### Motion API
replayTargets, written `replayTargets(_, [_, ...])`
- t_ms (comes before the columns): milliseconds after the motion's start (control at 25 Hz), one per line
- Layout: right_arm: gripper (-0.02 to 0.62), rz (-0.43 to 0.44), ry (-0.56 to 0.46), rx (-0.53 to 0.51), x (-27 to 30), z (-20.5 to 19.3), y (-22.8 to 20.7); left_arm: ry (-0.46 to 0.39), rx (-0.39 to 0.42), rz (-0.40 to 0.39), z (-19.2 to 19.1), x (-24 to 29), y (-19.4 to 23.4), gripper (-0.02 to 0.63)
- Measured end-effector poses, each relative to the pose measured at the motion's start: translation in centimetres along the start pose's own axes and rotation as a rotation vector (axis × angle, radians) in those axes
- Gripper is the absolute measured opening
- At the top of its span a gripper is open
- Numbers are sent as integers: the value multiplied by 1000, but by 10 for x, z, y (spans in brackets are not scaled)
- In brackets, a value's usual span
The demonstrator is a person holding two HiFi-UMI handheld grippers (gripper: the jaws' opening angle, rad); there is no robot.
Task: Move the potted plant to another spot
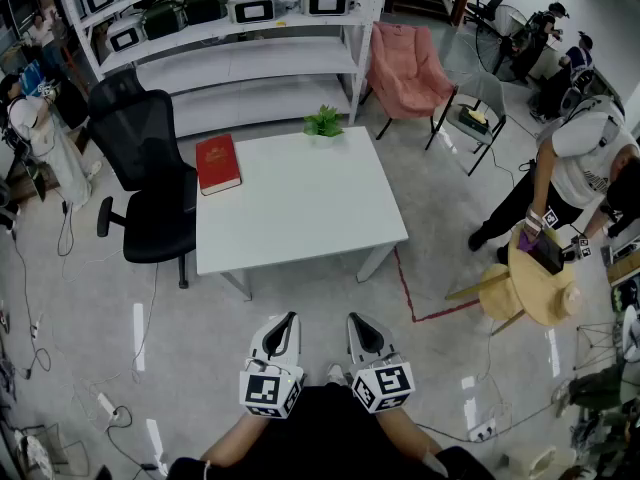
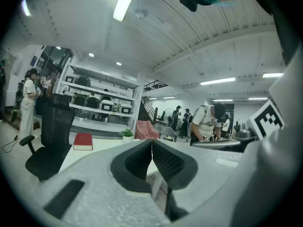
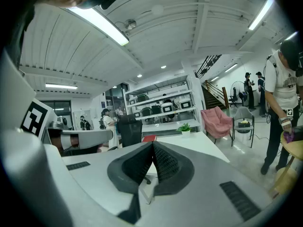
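A small potted plant (image 1: pixel 323 123) with green leaves in a white pot stands at the far edge of the white table (image 1: pixel 300 208), towards its right corner. It also shows small in the left gripper view (image 2: pixel 127 134) and the right gripper view (image 3: pixel 184 128). My left gripper (image 1: pixel 286 322) and right gripper (image 1: pixel 357 322) are held side by side low in the head view, short of the table's near edge and well apart from the plant. Both are shut with nothing between their jaws.
A red book (image 1: pixel 217 163) lies on the table's far left. A black office chair (image 1: pixel 145 183) stands left of it, white shelving (image 1: pixel 240 38) behind, a pink chair (image 1: pixel 405 68) at back right. A person (image 1: pixel 575 168) bends over a round wooden table (image 1: pixel 540 283) on the right.
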State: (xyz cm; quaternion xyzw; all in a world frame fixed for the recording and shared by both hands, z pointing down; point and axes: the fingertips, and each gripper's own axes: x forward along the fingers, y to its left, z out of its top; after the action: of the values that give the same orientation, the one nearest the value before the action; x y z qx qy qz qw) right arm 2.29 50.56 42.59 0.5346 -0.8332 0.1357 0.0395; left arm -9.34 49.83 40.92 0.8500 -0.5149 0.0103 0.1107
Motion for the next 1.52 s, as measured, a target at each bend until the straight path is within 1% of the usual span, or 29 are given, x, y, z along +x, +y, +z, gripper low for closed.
replayTargets(440, [12, 3, 0, -2, -14, 0, -12, 1, 3, -1, -3, 4, -19, 18])
replayTargets(640, [12, 29, -24, 0, -22, 3, -20, 4, 3, 18, -7, 7, -28, 18])
replayTargets(960, [12, 73, -13, 2, -35, 1, -45, 0, 3, 80, -9, 13, -49, 17])
replayTargets(1200, [12, 106, -11, 4, -32, -1, -57, 10, -2, 126, -16, 13, -57, 18])
replayTargets(1360, [12, 117, -10, 12, -25, -3, -59, 29, -5, 133, -25, 18, -52, 18])
replayTargets(1520, [12, 114, -1, 9, -5, -4, -66, 28, -14, 131, -26, 36, -39, 18])
